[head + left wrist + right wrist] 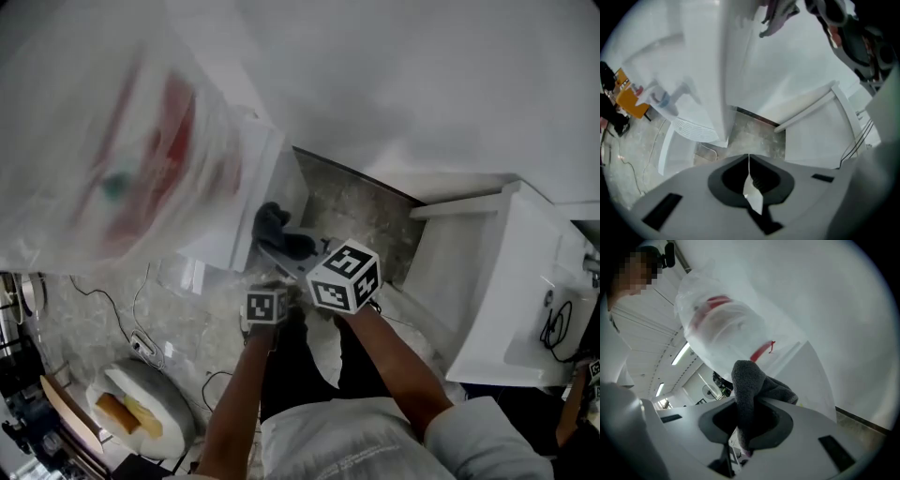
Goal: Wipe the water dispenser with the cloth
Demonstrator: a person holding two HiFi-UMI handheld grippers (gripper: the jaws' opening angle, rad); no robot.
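Firmly the right gripper (744, 423) pinches the cloth (751, 380), bulging past its jaws; left gripper (750, 165) closed, empty.

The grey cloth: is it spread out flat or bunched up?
Bunched up: the cloth bulges in a thick folded hump, pinched between the jaws of the right gripper.

No legible txt; red print on dispenser bottle (112, 159) blurred.

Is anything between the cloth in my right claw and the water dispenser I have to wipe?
Nothing visible. The right claw is shut on the grey cloth, and the head view shows the cloth right beside the water dispenser's white side, with no object between them.
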